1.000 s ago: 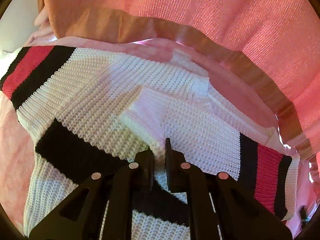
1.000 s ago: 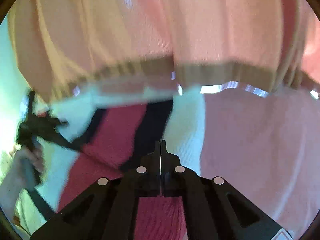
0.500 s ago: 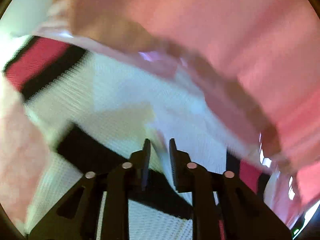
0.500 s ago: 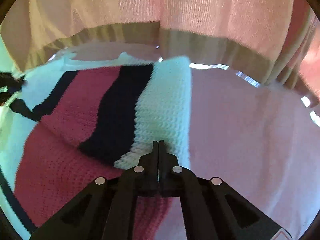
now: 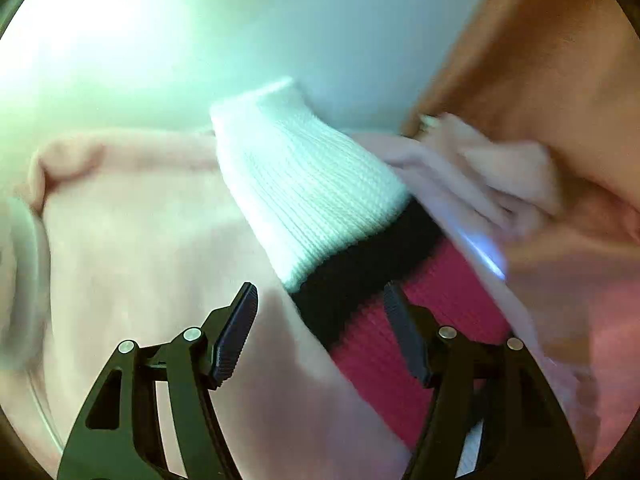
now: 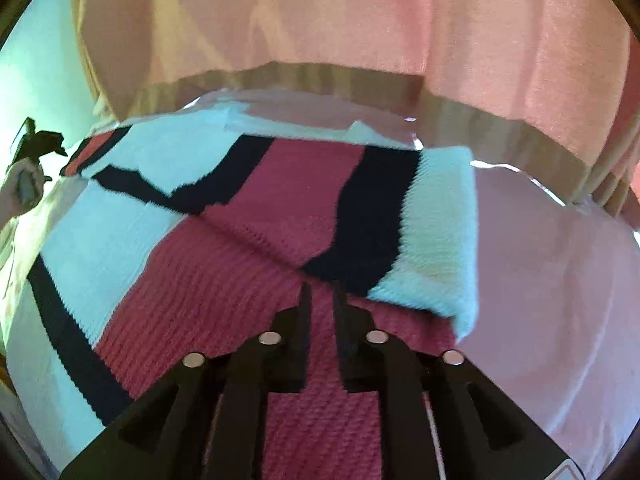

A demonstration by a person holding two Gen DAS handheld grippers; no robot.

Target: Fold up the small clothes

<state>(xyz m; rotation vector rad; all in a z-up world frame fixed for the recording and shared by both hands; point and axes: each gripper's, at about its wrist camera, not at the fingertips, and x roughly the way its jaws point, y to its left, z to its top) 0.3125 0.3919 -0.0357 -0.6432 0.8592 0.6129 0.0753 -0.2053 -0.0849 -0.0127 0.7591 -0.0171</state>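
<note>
Left gripper (image 5: 318, 328): jaws are spread wide, nothing is held; the striped sleeve end lies just beyond them.
Right gripper (image 6: 321, 300): fingers are parted by a narrow gap, poised over the red band; no knit is seen pinched, and contact cannot be told.
Knit sweater (image 6: 240, 248): white, black and red, laid partly folded on the pink sheet (image 6: 560, 300).
Curtain (image 6: 360, 20): pink, hung behind.

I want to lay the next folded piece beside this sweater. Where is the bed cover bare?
Bare pink cover lies right of the sweater, bounded by its white cuff and the curtain hem. More lies left of the sleeve cuff, by the open left gripper. The sweater fills the middle.
</note>
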